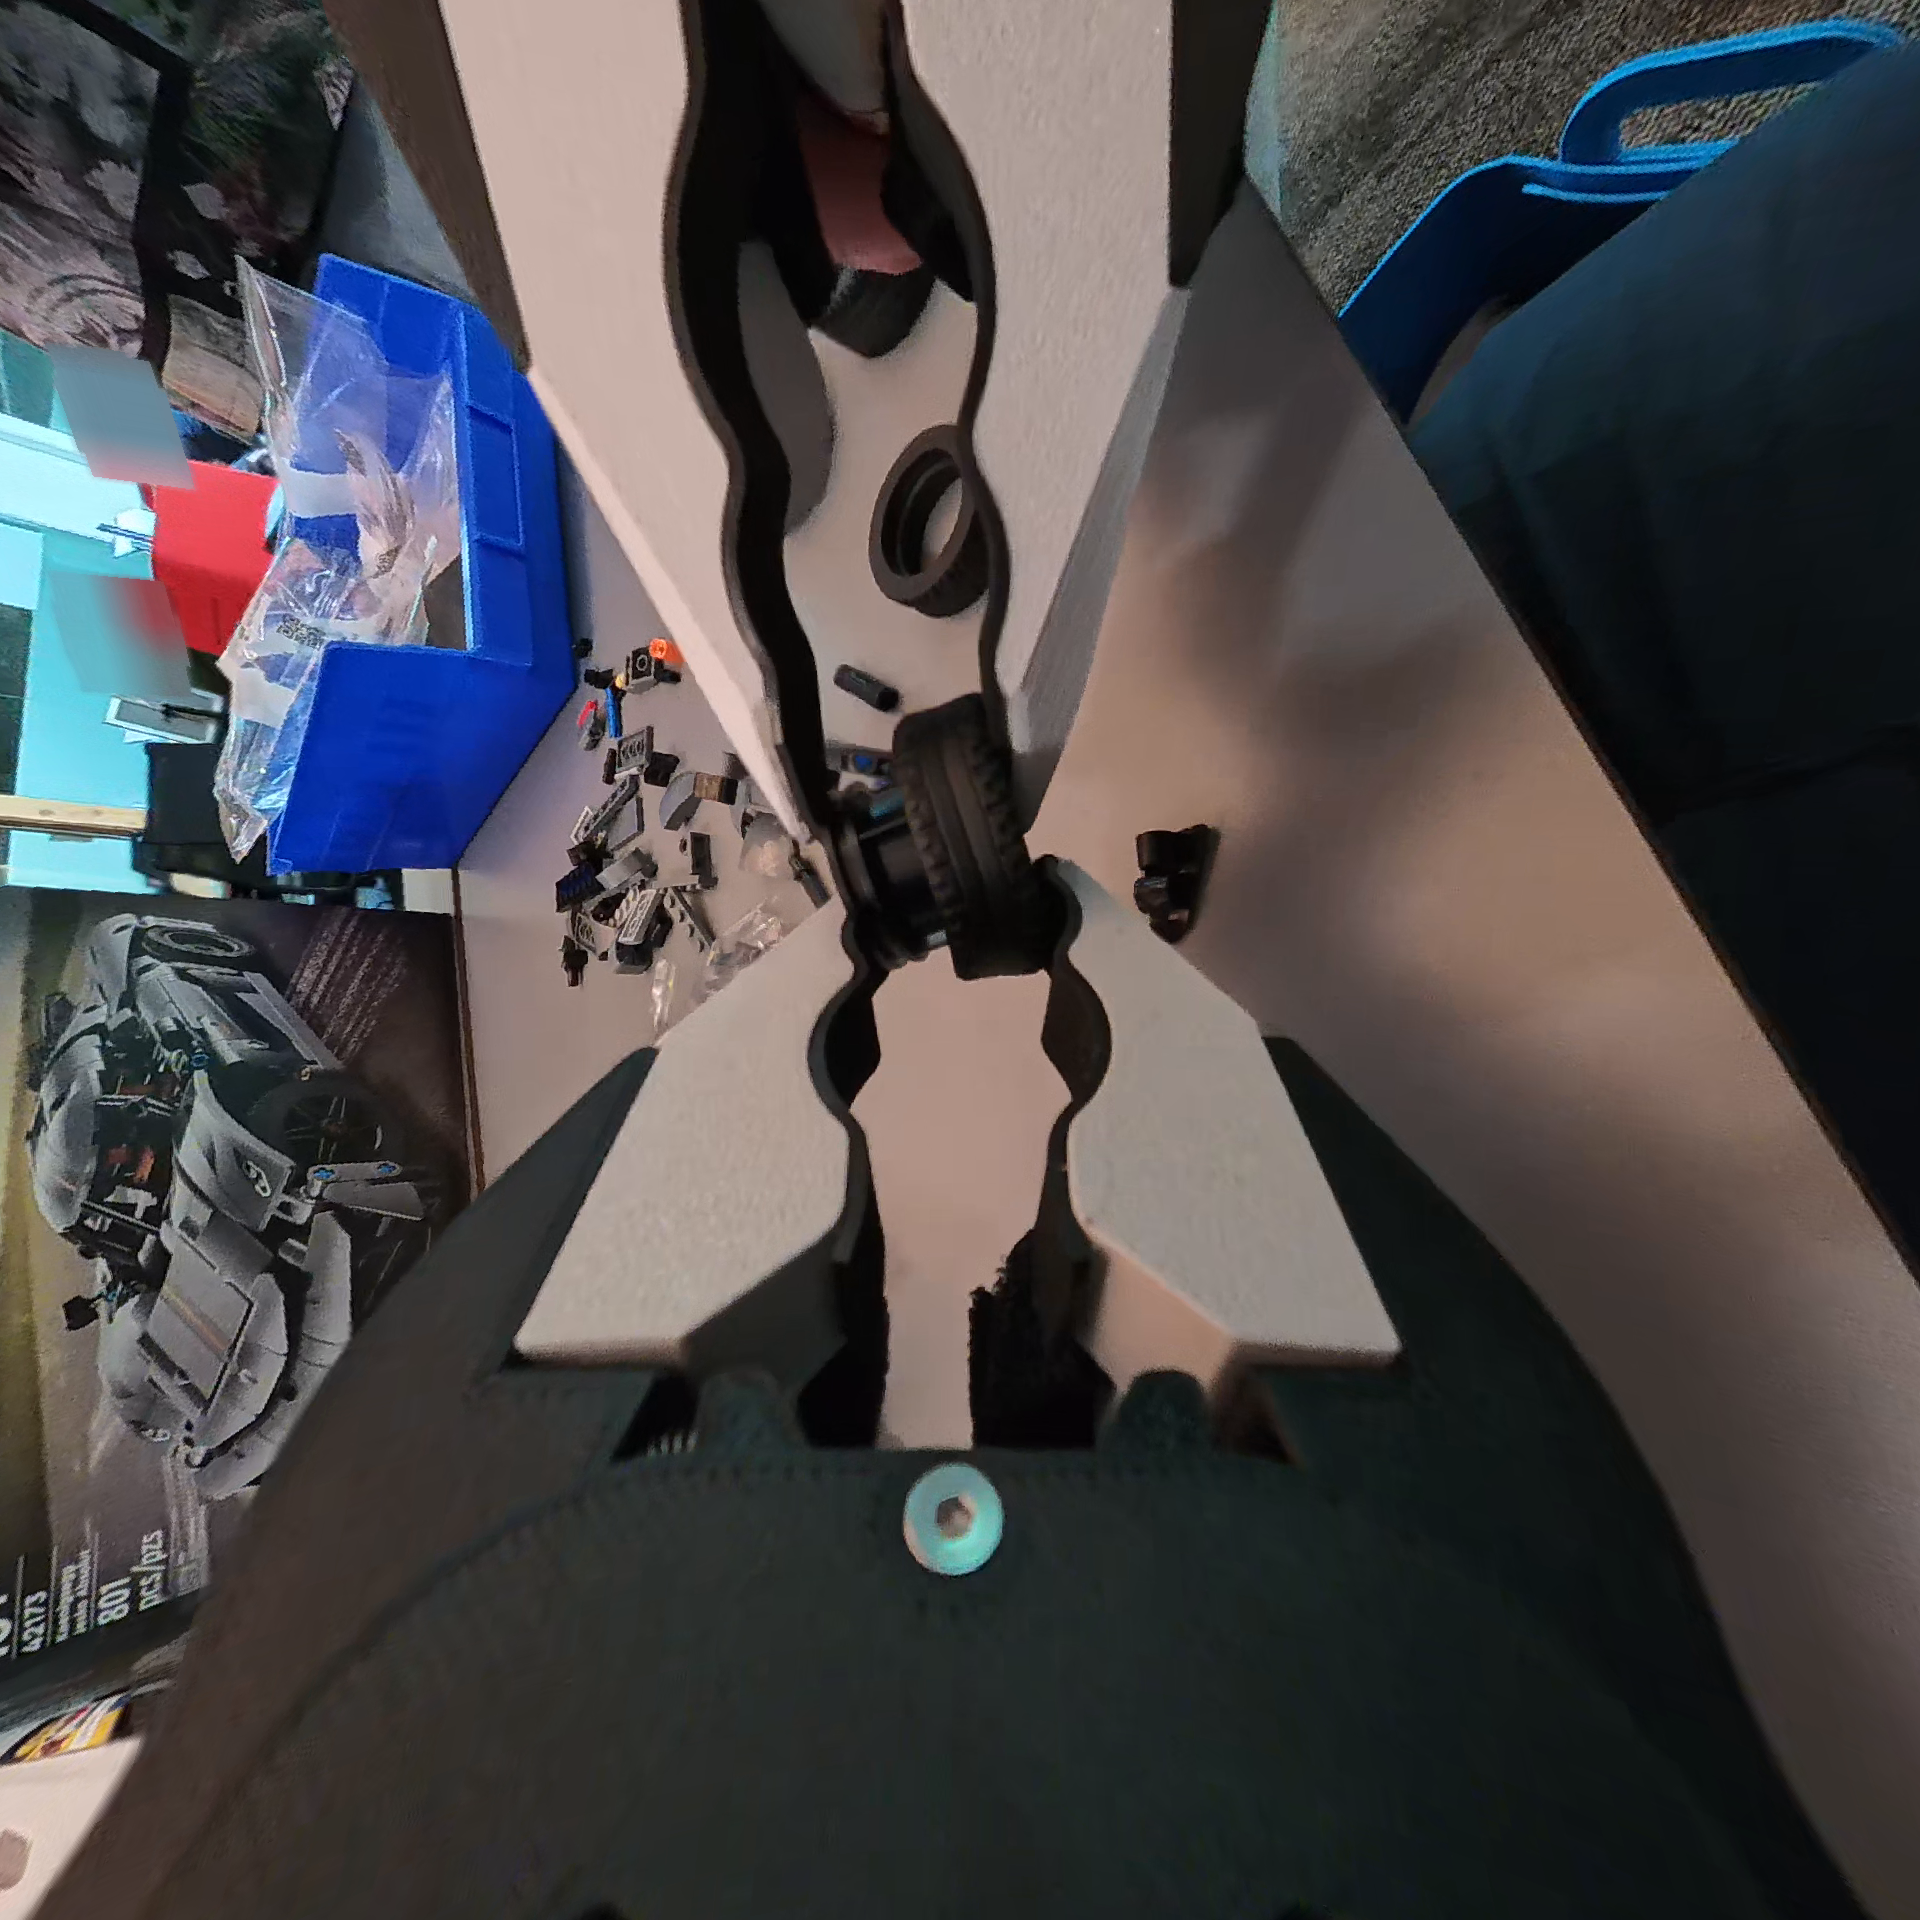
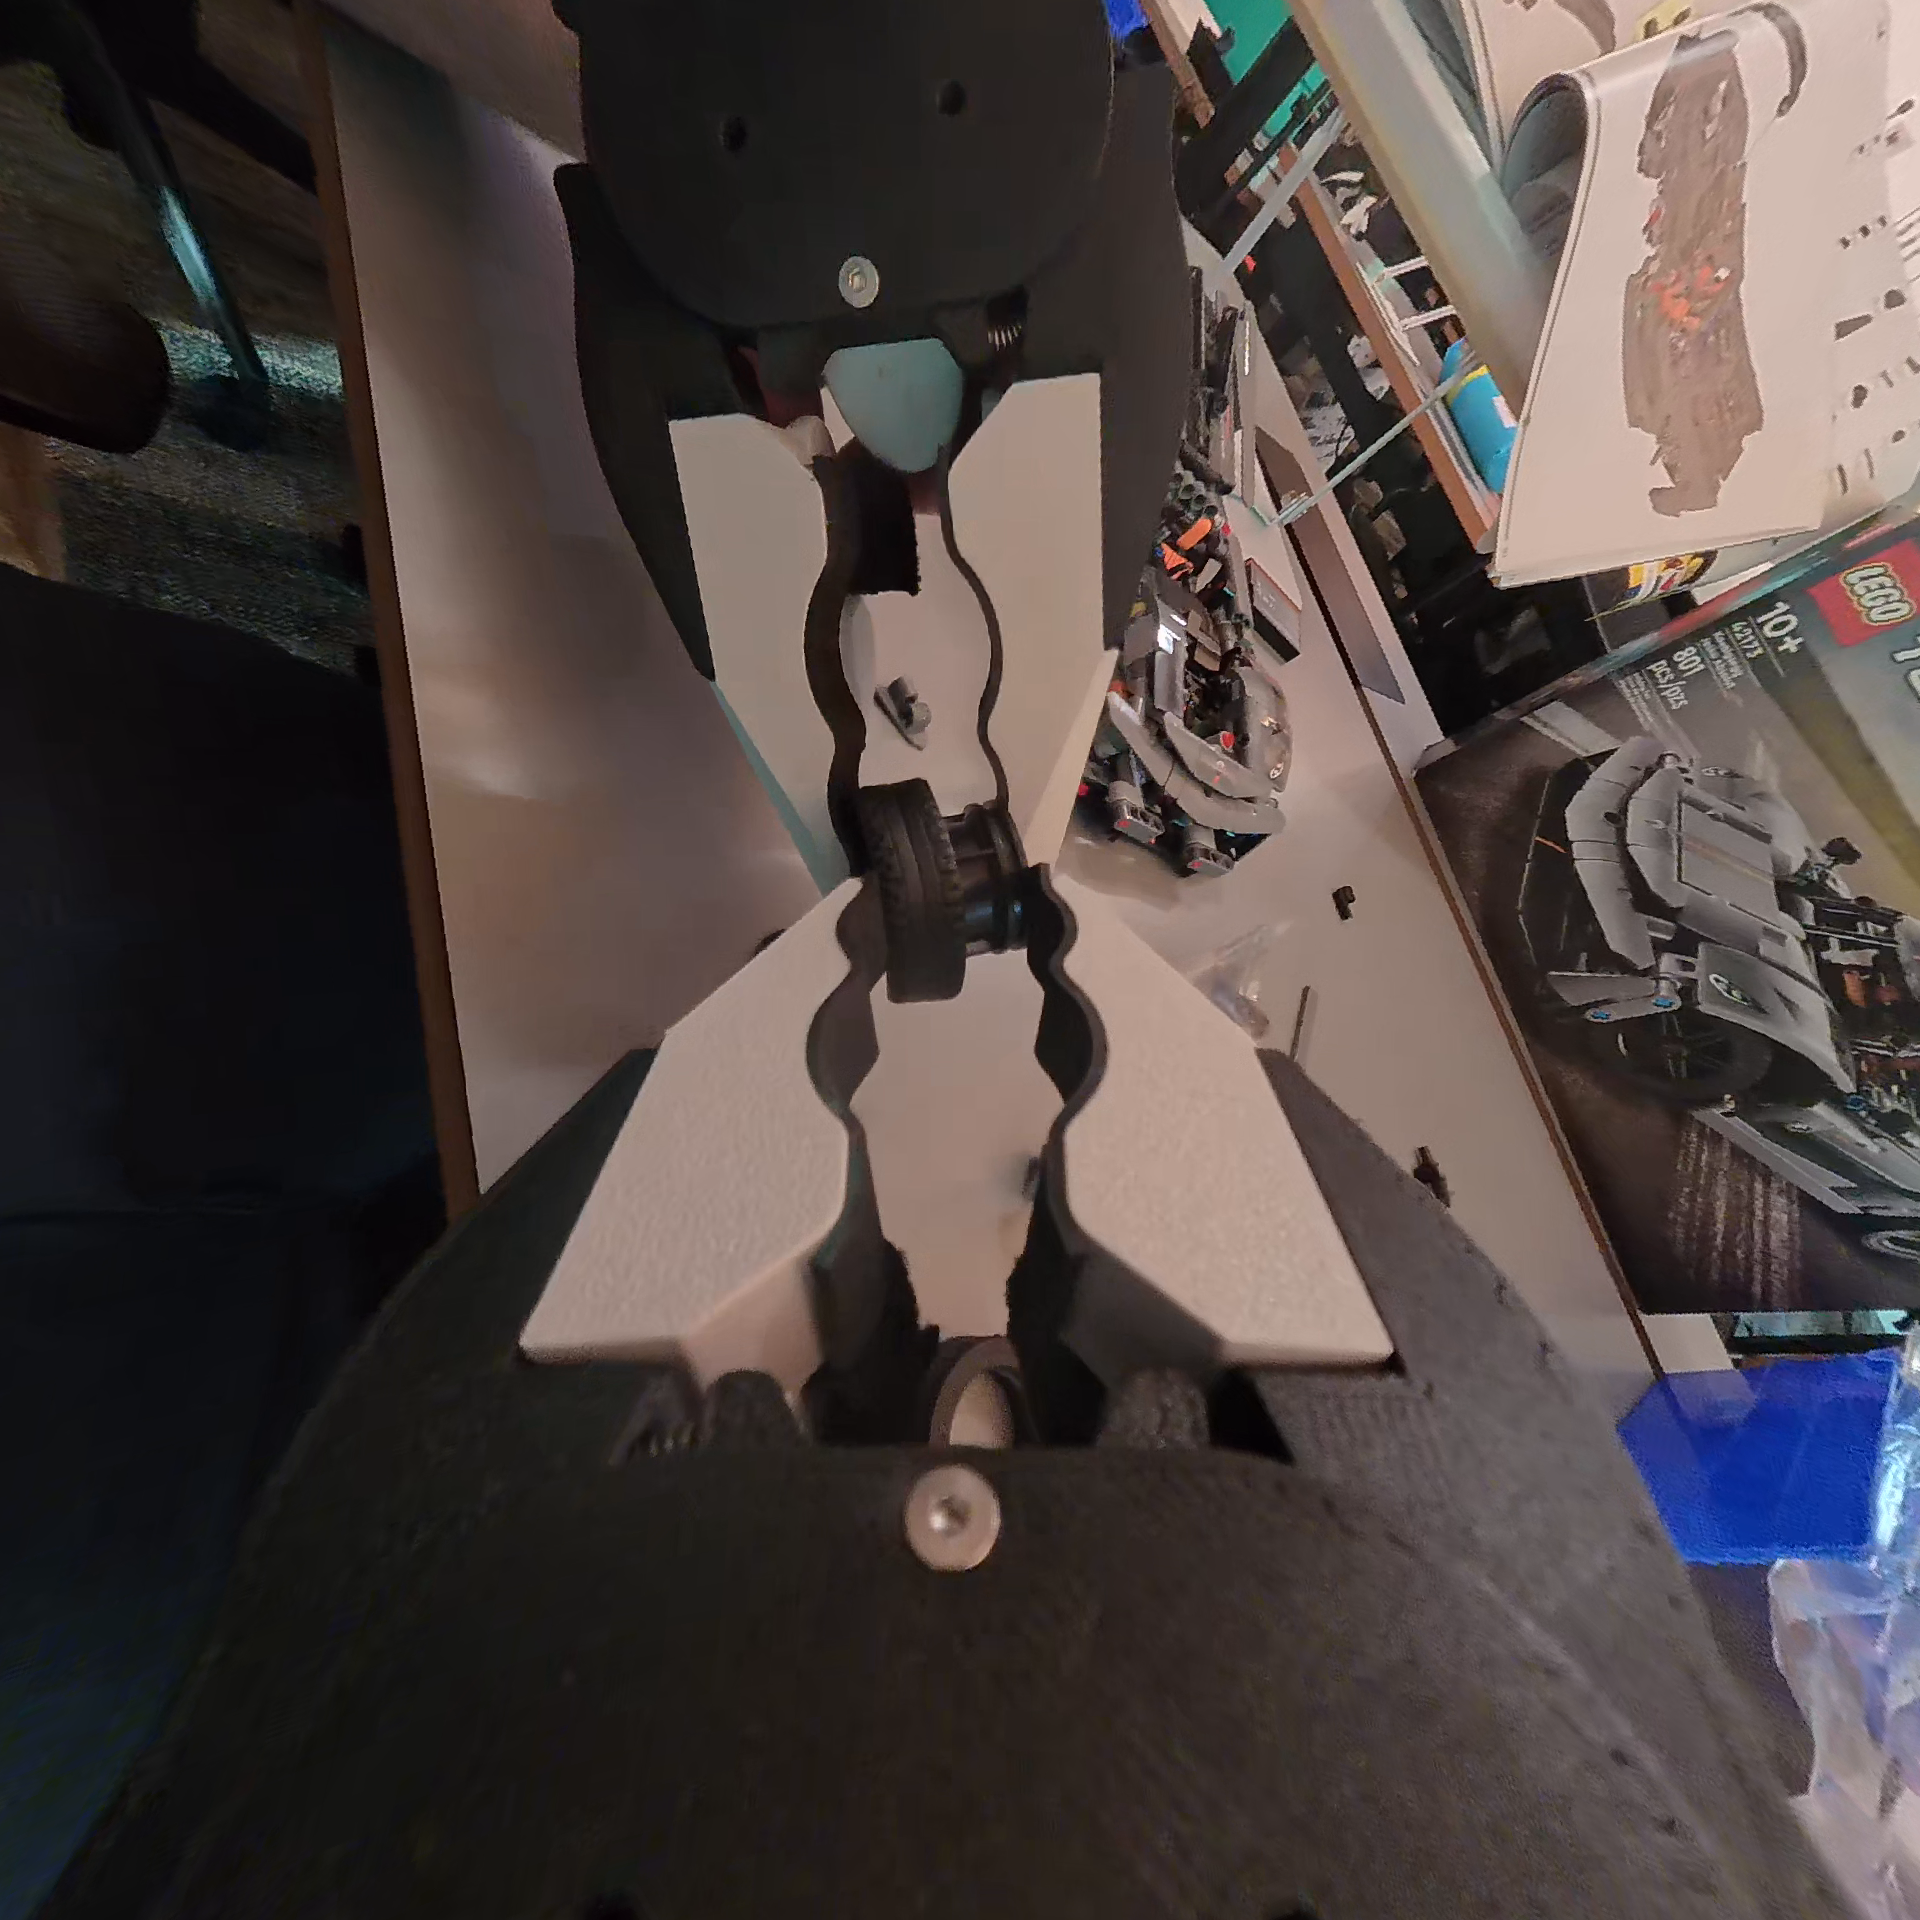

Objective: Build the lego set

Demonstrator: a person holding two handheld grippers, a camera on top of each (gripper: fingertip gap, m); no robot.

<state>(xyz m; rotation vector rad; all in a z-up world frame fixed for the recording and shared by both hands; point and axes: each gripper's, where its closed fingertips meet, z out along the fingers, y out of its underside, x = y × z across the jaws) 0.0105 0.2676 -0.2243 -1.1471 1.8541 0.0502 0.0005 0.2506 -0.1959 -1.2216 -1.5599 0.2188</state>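
A small black wheel is held above the white table, where the two grippers meet tip to tip. It is a black tyre half on a black rim. My left gripper comes from below in its view and is shut on the wheel. My right gripper comes from above there, also shut on it. In the right wrist view the tyre is on the left and the rim on the right, between my right gripper and the left gripper.
A loose tyre, a black pin, a black part and a pile of pieces lie on the table. Nearby are a blue bin with bags, the set box, a booklet and a part-built car. Less than 4 cm separates the two grippers' tips.
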